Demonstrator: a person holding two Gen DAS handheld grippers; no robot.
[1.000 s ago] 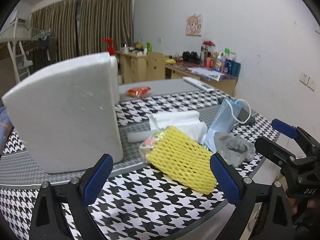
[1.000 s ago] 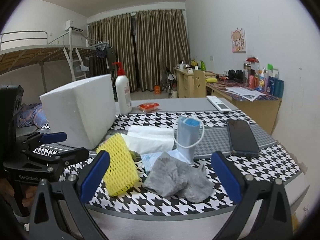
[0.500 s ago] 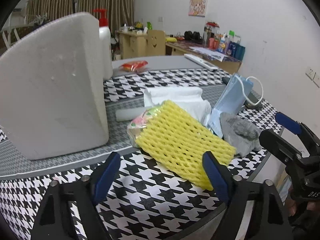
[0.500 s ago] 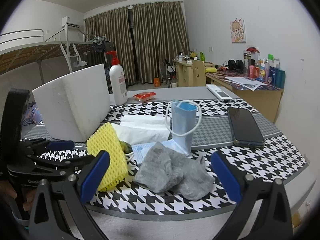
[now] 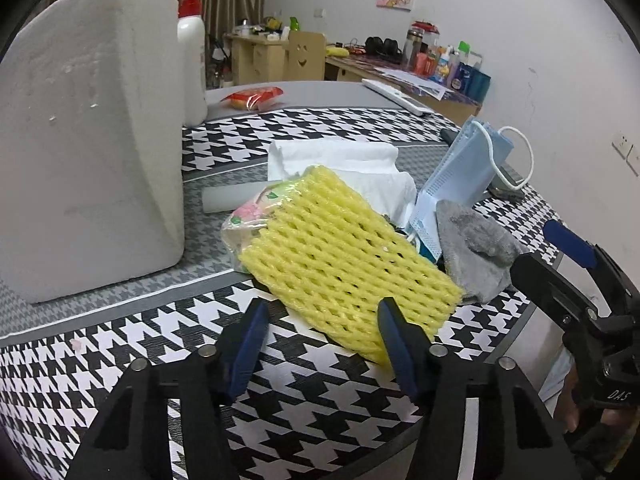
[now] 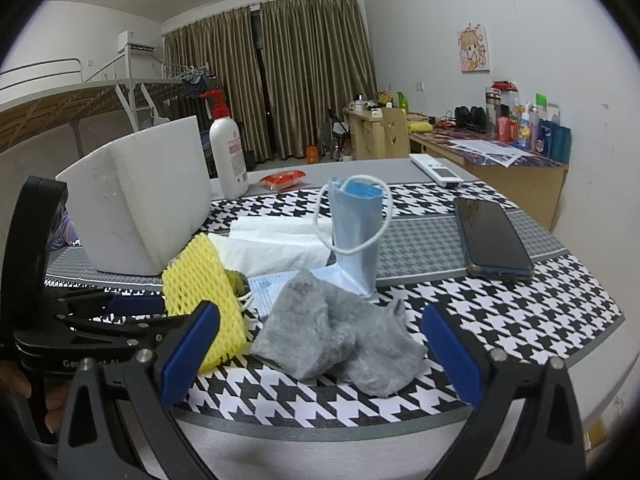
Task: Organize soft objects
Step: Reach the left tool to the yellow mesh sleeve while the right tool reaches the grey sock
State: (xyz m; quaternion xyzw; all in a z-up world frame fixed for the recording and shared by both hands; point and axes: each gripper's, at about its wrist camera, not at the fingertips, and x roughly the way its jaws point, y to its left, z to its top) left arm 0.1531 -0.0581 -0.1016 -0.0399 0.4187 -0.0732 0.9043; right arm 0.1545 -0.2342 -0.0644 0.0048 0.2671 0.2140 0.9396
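Observation:
A yellow foam net sleeve [image 5: 340, 256] lies on the houndstooth table, over a floral plastic bag [image 5: 248, 216]. Behind it are white tissues [image 5: 344, 164], a blue face mask [image 5: 464, 168] standing up, and a grey cloth [image 5: 476, 248]. My left gripper [image 5: 322, 344] is open, its jaws straddling the near edge of the yellow sleeve without gripping it. My right gripper [image 6: 320, 356] is open just in front of the grey cloth [image 6: 336, 340]. The sleeve [image 6: 200, 284], the mask [image 6: 356, 224] and the tissues [image 6: 276, 240] also show in the right wrist view.
A big white foam box [image 5: 84, 136] stands at the left, a lotion pump bottle [image 5: 192, 60] behind it. A red snack packet [image 5: 252, 98], a remote [image 6: 436, 168] and a dark phone [image 6: 490, 236] lie on the table. The table edge [image 6: 360, 428] is close in front.
My left gripper has moved forward and down to the yellow sleeve and its jaws have narrowed around the sleeve's near edge. My right gripper has come closer to the grey cloth.

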